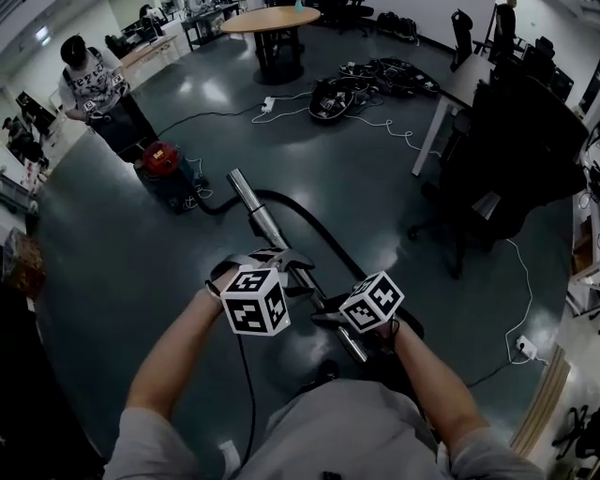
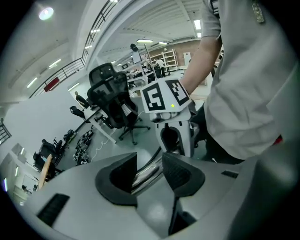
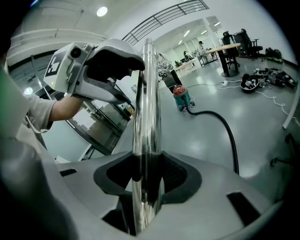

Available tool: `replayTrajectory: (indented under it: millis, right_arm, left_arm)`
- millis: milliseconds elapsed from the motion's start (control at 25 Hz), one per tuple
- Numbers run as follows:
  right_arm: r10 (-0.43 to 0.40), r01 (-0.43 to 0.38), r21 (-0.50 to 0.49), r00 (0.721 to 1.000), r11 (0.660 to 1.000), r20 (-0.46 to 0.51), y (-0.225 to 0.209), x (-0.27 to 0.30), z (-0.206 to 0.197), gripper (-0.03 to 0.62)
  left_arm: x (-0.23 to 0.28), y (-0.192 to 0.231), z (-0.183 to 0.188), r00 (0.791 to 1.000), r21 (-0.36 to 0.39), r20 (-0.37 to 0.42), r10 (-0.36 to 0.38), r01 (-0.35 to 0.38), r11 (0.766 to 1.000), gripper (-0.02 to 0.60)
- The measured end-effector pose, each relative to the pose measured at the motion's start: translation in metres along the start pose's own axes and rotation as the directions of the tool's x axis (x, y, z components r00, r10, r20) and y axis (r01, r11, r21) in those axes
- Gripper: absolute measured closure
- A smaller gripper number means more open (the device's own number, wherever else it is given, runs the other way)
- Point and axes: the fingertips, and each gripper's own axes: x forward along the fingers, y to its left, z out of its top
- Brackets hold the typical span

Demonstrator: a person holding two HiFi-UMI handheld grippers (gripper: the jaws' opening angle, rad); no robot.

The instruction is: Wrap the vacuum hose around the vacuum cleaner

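Note:
A chrome vacuum tube slants from upper left to lower right in front of me. My left gripper is shut on its middle, and my right gripper is shut on it lower down. The black hose curves across the floor to the red-topped vacuum cleaner. In the left gripper view the tube lies between the pads of my left gripper, with the right gripper beyond. In the right gripper view the tube stands upright in my right gripper; hose and cleaner lie behind.
A person stands just behind the vacuum cleaner. A round table is at the back, bags and cables lie on the floor, and a black office chair and desk stand right. A power strip lies lower right.

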Motion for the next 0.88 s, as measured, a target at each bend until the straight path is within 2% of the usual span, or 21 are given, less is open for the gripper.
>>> replayTrajectory:
  millis: [80, 160, 280, 400, 560, 760, 880]
  right_arm:
    - [0.003, -0.003, -0.011, 1.000, 1.000, -0.025, 0.000, 0.007, 0.001, 0.427]
    - [0.009, -0.009, -0.014, 0.999, 1.000, -0.047, -0.001, 0.013, 0.001, 0.427]
    - [0.024, -0.024, -0.005, 0.997, 1.000, -0.076, -0.006, 0.018, -0.002, 0.427]
    - [0.052, -0.053, -0.006, 0.994, 0.999, -0.100, -0.011, 0.023, -0.004, 0.427]
    - [0.074, -0.076, -0.009, 0.989, 0.997, -0.127, -0.024, 0.026, -0.008, 0.427]
    - [0.095, -0.101, -0.028, 0.981, 0.994, -0.167, -0.055, 0.015, -0.006, 0.427]
    - [0.102, -0.108, -0.028, 0.979, 0.994, -0.174, -0.082, 0.003, -0.004, 0.427]
  left_arm:
    - [0.005, -0.009, -0.010, 0.998, 0.018, -0.047, -0.052, 0.052, 0.998, 0.418]
    - [0.011, -0.016, -0.018, 0.989, 0.046, -0.106, -0.104, 0.109, 0.993, 0.372]
    - [0.026, -0.022, -0.028, 0.960, 0.118, -0.224, -0.169, 0.199, 0.973, 0.331]
    - [0.044, -0.028, -0.041, 0.906, 0.184, -0.361, -0.223, 0.304, 0.935, 0.325]
    - [0.062, -0.033, -0.059, 0.819, 0.191, -0.493, -0.294, 0.431, 0.882, 0.325]
    - [0.091, -0.013, -0.066, 0.747, 0.144, -0.575, -0.333, 0.493, 0.858, 0.327]
    - [0.116, 0.006, -0.066, 0.723, 0.139, -0.610, -0.325, 0.501, 0.854, 0.327]
